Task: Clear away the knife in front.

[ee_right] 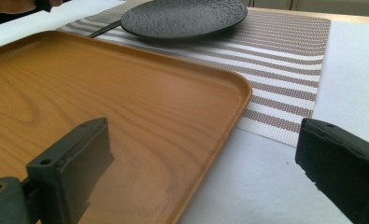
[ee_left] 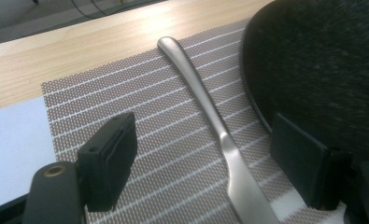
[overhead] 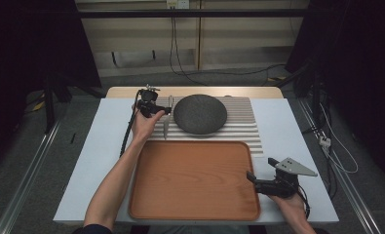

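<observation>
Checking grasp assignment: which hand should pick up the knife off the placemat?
Left. The left gripper already straddles the knife on the placemat beside the dark plate, jaws open. The right gripper sits at the wooden tray's near right edge, far from it.

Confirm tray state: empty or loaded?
Empty. The wooden tray shows bare wood across its floor in the high view; the knife and dark plate lie on the striped placemat.

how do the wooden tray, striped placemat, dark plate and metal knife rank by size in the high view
1. wooden tray, largest
2. striped placemat, partly covered, seemingly a little smaller
3. dark plate
4. metal knife, smallest, a thin strip between the left gripper jaws
</observation>
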`<state>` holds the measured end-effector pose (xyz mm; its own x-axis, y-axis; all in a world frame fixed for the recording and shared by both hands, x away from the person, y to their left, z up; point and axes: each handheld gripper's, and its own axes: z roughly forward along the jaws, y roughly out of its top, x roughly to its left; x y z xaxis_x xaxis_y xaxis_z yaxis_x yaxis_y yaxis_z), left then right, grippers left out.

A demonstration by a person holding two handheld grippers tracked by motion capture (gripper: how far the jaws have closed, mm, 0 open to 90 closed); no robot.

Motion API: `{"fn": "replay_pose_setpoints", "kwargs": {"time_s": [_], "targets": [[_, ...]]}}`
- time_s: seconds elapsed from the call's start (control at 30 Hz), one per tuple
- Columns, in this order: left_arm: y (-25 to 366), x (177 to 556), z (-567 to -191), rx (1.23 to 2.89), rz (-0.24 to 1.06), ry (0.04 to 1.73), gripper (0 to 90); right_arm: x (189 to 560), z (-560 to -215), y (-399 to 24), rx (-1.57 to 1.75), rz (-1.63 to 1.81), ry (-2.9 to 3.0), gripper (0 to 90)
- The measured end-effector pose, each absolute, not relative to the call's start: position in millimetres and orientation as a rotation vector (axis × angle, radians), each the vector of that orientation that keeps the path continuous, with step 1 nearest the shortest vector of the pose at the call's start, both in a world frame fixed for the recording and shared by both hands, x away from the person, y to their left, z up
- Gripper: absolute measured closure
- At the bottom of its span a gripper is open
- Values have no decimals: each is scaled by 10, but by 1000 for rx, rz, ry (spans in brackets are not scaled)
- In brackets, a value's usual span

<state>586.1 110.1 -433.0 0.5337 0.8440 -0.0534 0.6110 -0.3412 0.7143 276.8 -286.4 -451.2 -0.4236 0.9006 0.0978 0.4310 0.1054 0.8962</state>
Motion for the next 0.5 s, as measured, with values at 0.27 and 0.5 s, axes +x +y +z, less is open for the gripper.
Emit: {"fn": "replay_pose_setpoints", "kwargs": {"time_s": [0.27,0.5], "targets": [[1022,6027,-4415,2091,400,1196,409,2740,-4502,-2878,1287,1285,1911,35],[938,6083,-4534,2105,362,1248,479,2758,-4508,-2884,1289,1291,1911,35]]}}
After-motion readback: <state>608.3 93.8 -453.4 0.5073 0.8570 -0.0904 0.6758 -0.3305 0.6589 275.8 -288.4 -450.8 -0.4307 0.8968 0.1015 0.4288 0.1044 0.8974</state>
